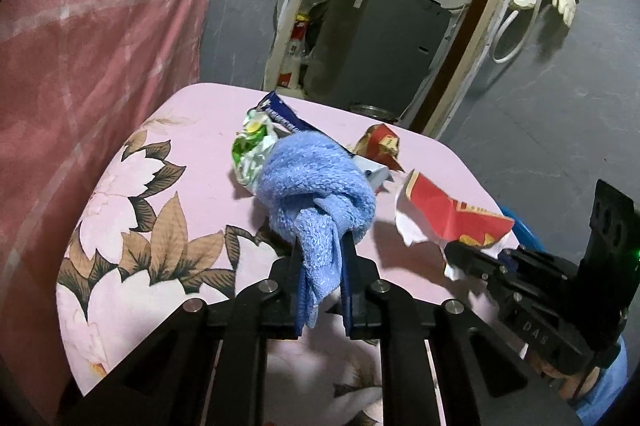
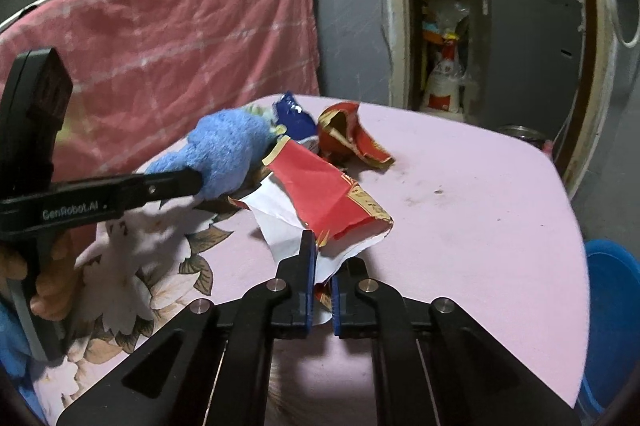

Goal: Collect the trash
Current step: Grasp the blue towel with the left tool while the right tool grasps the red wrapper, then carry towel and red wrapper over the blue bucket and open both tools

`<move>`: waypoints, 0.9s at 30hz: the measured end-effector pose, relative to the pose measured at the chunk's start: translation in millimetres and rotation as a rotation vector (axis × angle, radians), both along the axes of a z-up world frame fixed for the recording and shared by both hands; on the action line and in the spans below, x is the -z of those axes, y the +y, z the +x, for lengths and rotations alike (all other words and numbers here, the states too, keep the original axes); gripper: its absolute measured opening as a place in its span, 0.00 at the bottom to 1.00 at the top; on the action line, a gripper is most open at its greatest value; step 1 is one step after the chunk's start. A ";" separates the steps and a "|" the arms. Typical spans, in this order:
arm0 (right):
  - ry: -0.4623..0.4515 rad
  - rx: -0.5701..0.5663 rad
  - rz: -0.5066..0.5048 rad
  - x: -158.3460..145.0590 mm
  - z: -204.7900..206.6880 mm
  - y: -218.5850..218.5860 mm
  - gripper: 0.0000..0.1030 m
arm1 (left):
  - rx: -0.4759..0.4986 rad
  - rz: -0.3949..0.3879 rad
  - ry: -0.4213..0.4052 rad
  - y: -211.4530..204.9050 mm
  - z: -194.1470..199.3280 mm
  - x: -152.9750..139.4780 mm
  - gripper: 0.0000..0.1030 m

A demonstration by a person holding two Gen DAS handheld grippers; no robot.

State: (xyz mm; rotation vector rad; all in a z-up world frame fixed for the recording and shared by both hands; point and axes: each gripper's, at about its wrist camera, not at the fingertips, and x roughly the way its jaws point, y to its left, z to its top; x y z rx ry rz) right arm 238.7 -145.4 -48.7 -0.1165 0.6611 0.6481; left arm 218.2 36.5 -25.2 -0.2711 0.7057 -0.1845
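Note:
My left gripper is shut on a knotted blue cloth, held just above the pink floral table; the cloth also shows in the right wrist view. My right gripper is shut on a torn red and white paper wrapper, seen in the left wrist view too. On the table behind lie a crumpled green and white wrapper, a blue packet and a crumpled red and gold wrapper.
A blue bin stands at the table's right edge. A pink blanket hangs behind the table on the left. A doorway with a grey cabinet and clutter lies beyond.

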 end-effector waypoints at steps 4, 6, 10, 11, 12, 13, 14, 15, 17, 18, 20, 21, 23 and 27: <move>-0.037 0.026 0.024 -7.4 -2.9 -7.2 0.04 | 0.005 0.025 -0.012 -8.2 -7.8 -1.0 0.10; -0.048 0.040 0.032 -10.1 -4.0 -10.2 0.04 | 0.001 0.028 -0.023 -14.7 -12.8 -3.0 0.10; -0.079 0.071 0.052 -17.1 -8.3 -20.7 0.04 | -0.006 0.053 -0.060 -27.5 -21.4 -6.8 0.10; -0.090 0.080 0.057 -19.4 -9.7 -23.5 0.04 | -0.006 0.057 -0.066 -30.4 -22.6 -7.6 0.10; -0.100 0.088 0.061 -21.8 -10.5 -25.8 0.04 | -0.004 0.061 -0.074 -33.0 -24.4 -8.3 0.10; -0.109 0.096 0.065 -23.9 -11.5 -28.7 0.04 | -0.003 0.067 -0.084 -37.4 -26.1 -9.5 0.10; -0.122 0.108 0.073 -26.6 -12.9 -32.9 0.04 | -0.002 0.074 -0.092 -41.2 -27.4 -10.6 0.10; -0.131 0.116 0.078 -28.7 -13.9 -36.2 0.04 | -0.001 0.081 -0.101 -43.7 -28.5 -11.7 0.10; -0.153 0.132 0.088 -32.6 -16.7 -42.7 0.04 | 0.002 0.091 -0.123 -51.4 -31.6 -14.1 0.10; -0.169 0.142 0.091 -35.3 -18.5 -46.5 0.04 | 0.003 0.096 -0.136 -55.1 -32.8 -16.3 0.10; -0.195 0.159 0.097 -40.0 -21.3 -53.6 0.04 | 0.007 0.103 -0.160 -61.3 -34.8 -19.7 0.10; -0.207 0.168 0.103 -42.6 -22.8 -57.6 0.04 | 0.008 0.105 -0.169 -65.6 -35.9 -20.8 0.10; -0.228 0.185 0.116 -47.3 -25.4 -65.4 0.04 | 0.010 0.115 -0.190 -74.9 -37.3 -23.3 0.10; -0.269 0.227 0.133 -55.5 -31.9 -83.1 0.04 | 0.028 0.144 -0.244 -95.3 -42.2 -29.8 0.10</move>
